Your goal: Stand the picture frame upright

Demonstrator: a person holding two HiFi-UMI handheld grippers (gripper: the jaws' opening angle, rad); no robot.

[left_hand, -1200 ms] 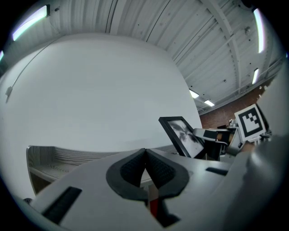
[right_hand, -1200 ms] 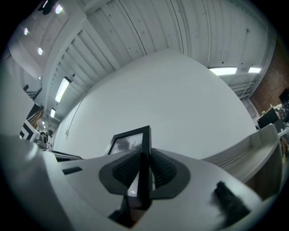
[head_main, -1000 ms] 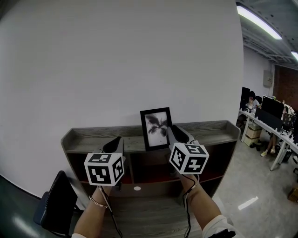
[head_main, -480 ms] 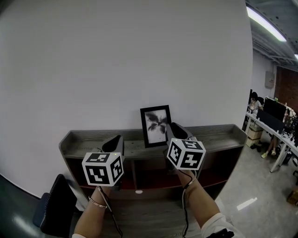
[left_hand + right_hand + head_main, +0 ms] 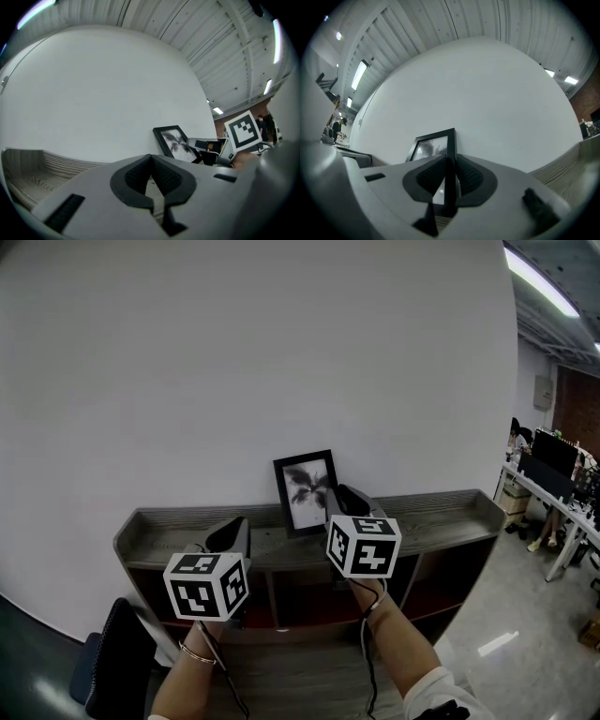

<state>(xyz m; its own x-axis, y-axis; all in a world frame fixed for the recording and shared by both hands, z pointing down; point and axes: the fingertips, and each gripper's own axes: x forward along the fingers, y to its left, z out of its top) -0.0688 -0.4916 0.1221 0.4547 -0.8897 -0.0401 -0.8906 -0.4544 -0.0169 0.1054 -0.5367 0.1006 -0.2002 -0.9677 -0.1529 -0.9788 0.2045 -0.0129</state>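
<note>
The right gripper (image 5: 340, 496) is clamped on the right edge of the picture frame (image 5: 305, 491); in the right gripper view the dark edge runs straight between the two pads (image 5: 471, 178). The frame stands upright ahead of that gripper, just in front of the white wall (image 5: 281, 362), inside the shallow raised-rim top of the shelf unit (image 5: 431, 507). The left gripper (image 5: 234, 529) hovers over the same tray to the frame's left, its jaws pressed together with nothing between them.
</note>
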